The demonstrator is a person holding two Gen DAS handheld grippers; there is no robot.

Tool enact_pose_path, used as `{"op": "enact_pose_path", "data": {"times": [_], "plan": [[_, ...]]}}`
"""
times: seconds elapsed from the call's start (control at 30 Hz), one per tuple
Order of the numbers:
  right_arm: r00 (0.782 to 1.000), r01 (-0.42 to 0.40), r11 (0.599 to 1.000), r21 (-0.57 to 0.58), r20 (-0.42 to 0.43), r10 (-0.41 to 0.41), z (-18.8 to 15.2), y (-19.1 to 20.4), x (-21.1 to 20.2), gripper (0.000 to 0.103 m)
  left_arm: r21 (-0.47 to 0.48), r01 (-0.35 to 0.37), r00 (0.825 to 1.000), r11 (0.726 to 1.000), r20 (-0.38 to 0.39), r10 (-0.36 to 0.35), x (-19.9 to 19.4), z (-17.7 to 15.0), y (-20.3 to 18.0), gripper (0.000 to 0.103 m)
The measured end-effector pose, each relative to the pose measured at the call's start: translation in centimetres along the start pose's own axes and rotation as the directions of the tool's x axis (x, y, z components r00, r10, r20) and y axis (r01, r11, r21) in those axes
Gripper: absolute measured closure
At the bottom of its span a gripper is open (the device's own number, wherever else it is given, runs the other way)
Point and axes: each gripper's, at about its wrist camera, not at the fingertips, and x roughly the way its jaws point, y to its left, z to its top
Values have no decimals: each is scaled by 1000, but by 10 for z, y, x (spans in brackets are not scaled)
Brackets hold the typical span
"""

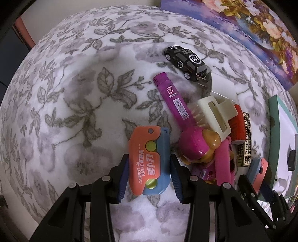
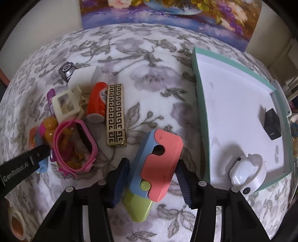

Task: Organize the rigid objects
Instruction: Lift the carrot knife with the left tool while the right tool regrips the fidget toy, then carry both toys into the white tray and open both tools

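Observation:
My left gripper [image 1: 149, 176] has its jaws around an orange and blue carrot knife toy [image 1: 147, 160] on the floral blanket, the pads touching or nearly touching its sides. My right gripper [image 2: 152, 178] straddles a second pink, blue and green carrot knife toy [image 2: 154, 167], with small gaps at both pads. A pile lies between them: a magenta brush [image 1: 178, 113], a cream hair claw [image 2: 65, 104], a red can [image 2: 96, 102], a gold patterned box [image 2: 116, 115], a pink watch [image 2: 78, 147] and a black toy car [image 1: 186, 61].
A teal-rimmed white tray [image 2: 203, 119] lies at the right and holds a black cube [image 2: 272, 124] and a white gadget [image 2: 245, 175]. A flower painting [image 2: 167, 11] leans at the back. A roll of tape [image 2: 16, 223] lies at the lower left.

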Motion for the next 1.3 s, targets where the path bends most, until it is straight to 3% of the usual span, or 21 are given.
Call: {"op": "enact_pose_path", "data": {"times": [0.17,0.37,0.53,0.67,0.93,1.03,1.3], "plan": [[996,-84,995,55,-1,85,-3,-2,-7,54,-56,65,998,996,14,-64,-7,3,9,60],[982,-191,976,107,34,188,8,-14,-27,54,-53,78,991,996,113,-72,-41,8,8,60],[968,-240,958,155,114,224,20,-39,-62,54,-13,94,972,996,217,-89,-81,10,-7,60],[970,-202,965,169,168,174,31,-63,-85,54,48,123,962,991,238,-131,-102,14,-36,60],[984,-33,973,227,179,-9,36,-130,-93,54,196,143,969,970,172,-178,-103,10,-113,59],[985,35,947,320,150,-87,34,-172,-88,54,250,160,966,955,160,-203,-102,2,-144,59],[983,96,885,456,97,-156,18,-239,-81,54,393,182,963,901,114,-245,-83,-20,-223,59]]}}
